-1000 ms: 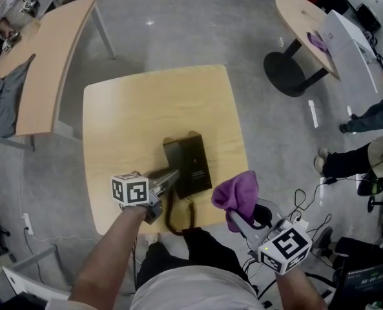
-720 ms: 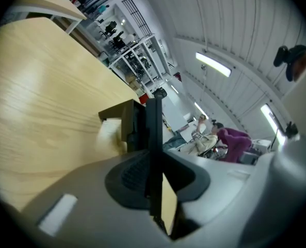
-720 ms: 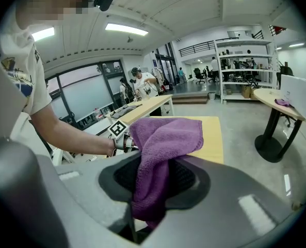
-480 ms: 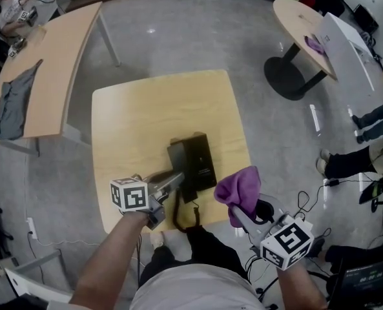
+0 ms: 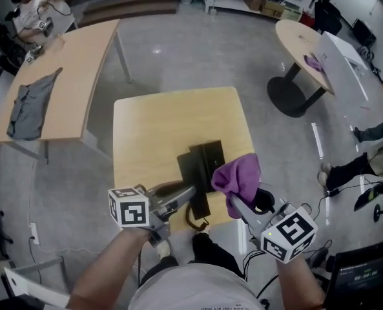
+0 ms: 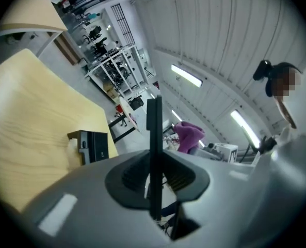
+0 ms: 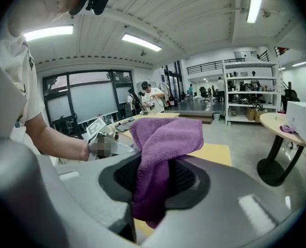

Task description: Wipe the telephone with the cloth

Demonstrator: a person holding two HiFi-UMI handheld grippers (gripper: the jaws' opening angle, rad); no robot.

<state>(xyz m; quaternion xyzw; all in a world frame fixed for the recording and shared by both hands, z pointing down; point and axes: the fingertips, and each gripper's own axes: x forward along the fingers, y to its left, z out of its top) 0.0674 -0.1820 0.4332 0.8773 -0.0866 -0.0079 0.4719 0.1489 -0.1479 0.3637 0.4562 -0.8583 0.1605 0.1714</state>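
Handset (image 5: 200, 205) and cloth (image 5: 236, 176) higher now

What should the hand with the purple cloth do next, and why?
Probably lower the right gripper so its purple cloth meets the telephone: the cloth is clamped and held up beside it, while the left gripper grips a thin dark piece, likely the handset.

The cloth (image 7: 163, 138) is purple and fuzzy, microfibre by the look of it, soft nap all over. The telephone (image 5: 207, 160) and its handset (image 6: 154, 133) look like matt black plastic, barely any shine. The table (image 5: 159, 128) is pale wood grain, smooth, laminate-looking. The floor (image 5: 178, 50) is grey and polished enough to catch the lights. The left gripper (image 6: 154, 179) and right gripper (image 7: 155, 182) are smooth matt grey plastic with black ribbed pads.
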